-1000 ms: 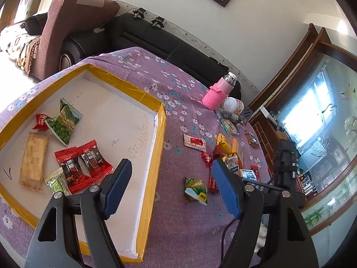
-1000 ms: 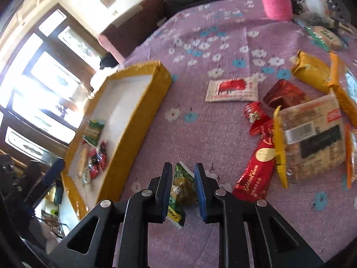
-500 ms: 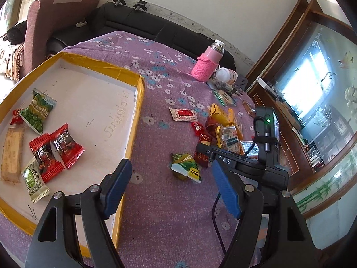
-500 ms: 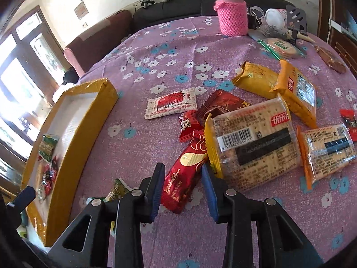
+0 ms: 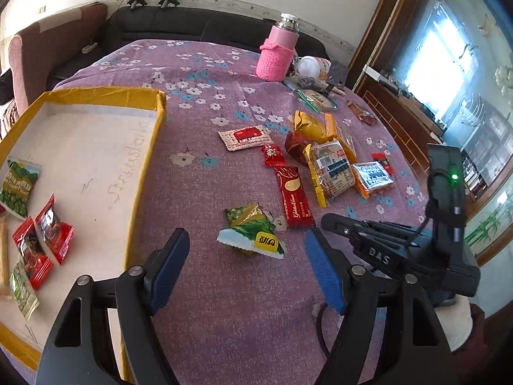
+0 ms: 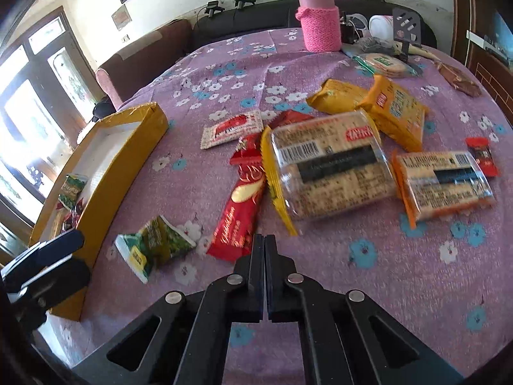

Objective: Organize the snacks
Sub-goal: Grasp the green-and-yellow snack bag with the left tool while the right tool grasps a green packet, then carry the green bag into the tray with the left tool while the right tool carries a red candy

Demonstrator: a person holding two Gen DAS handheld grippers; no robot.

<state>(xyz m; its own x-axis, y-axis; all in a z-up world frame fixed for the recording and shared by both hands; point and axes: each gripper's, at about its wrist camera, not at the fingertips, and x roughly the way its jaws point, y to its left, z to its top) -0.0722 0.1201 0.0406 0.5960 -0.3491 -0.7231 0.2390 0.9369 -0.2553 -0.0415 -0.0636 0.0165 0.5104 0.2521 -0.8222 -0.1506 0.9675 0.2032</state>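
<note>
Nearest, the right gripper has its jaws pressed together on nothing, while the left gripper gapes wide. One crinkled green packet lies between them on the flowered purple cloth; beyond, one long glossy red bar, two clear rectangular cracker packs.

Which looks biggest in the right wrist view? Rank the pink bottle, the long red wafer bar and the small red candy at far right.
1. Long red wafer bar and pink bottle: similar; bar is nearer, so unsure.
2. Small red candy: clearly smallest.
</note>
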